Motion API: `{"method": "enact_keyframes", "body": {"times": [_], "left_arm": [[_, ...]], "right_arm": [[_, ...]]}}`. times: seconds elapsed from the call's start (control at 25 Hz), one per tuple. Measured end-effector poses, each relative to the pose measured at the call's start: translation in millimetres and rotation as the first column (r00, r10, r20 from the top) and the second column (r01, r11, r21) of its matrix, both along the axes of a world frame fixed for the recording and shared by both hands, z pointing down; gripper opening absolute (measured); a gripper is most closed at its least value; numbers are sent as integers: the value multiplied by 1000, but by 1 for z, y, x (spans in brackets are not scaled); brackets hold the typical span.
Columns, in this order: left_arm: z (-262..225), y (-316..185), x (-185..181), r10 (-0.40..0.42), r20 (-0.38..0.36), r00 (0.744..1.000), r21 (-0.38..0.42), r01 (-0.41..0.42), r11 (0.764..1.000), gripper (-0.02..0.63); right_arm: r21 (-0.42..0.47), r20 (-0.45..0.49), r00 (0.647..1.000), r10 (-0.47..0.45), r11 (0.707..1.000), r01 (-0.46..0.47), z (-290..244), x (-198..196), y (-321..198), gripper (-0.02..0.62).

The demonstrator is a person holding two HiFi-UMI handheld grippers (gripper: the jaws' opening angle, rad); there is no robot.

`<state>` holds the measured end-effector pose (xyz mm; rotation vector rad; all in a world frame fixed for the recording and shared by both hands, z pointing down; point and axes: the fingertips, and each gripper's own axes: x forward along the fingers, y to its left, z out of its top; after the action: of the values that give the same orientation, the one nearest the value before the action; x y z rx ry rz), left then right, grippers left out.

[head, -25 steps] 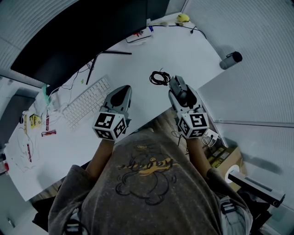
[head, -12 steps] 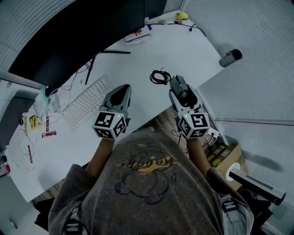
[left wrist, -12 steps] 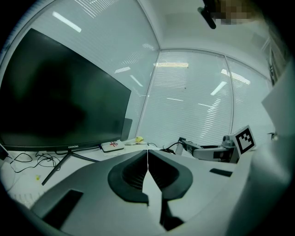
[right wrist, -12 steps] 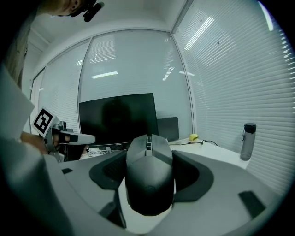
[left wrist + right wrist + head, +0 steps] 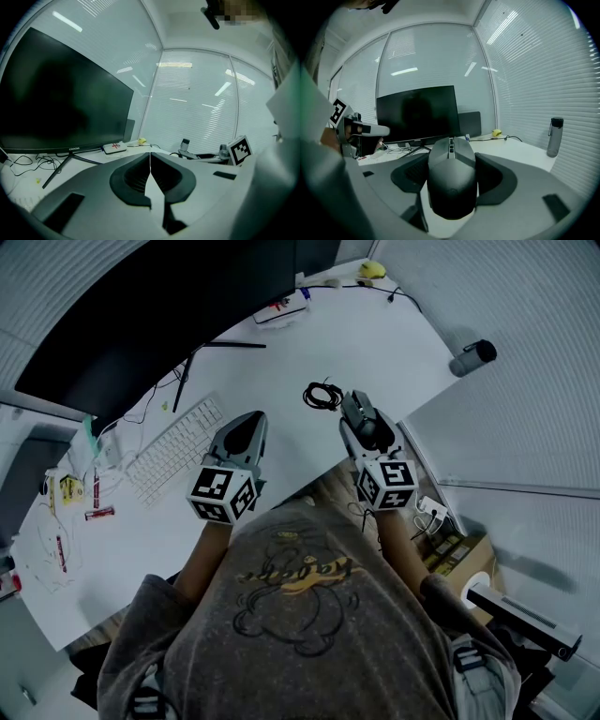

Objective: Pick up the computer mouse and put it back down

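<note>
A dark computer mouse (image 5: 452, 180) sits lengthwise between my right gripper's jaws, whose pads press on both its sides. In the head view the mouse (image 5: 366, 430) and the right gripper (image 5: 359, 421) are over the white desk (image 5: 375, 343) near its front right edge. I cannot tell whether the mouse touches the desk. My left gripper (image 5: 249, 427) lies level over the desk to the left, beside the keyboard. In its own view the left gripper (image 5: 150, 157) has its jaws shut together with nothing between them.
A coiled black cable (image 5: 323, 396) lies just beyond the right gripper. A white keyboard (image 5: 176, 448) and a big dark monitor (image 5: 159, 324) stand on the left. A grey bottle (image 5: 472, 359) stands past the desk's right edge. Small items lie at the far left.
The right gripper with the mouse has sunk a little and shifted slightly left in the head view. The left gripper has stayed still.
</note>
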<state>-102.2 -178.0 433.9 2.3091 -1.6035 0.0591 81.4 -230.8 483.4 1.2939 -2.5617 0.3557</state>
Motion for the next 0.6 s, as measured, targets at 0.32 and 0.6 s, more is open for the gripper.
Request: {"method": "enact_keyframes", "body": {"times": [0.32,0.6], "left_arm": [[4,-1,-1,-13,11,1000,-14,13,1000,20],[6,-2,-5,-26,21,999,-22,27,999,20]], "right_arm": [[-44,-65,997,-32,999,30,39,-9,-16,299],[-83,-104,993,-53,996,44,74,-18,-30,299]]}}
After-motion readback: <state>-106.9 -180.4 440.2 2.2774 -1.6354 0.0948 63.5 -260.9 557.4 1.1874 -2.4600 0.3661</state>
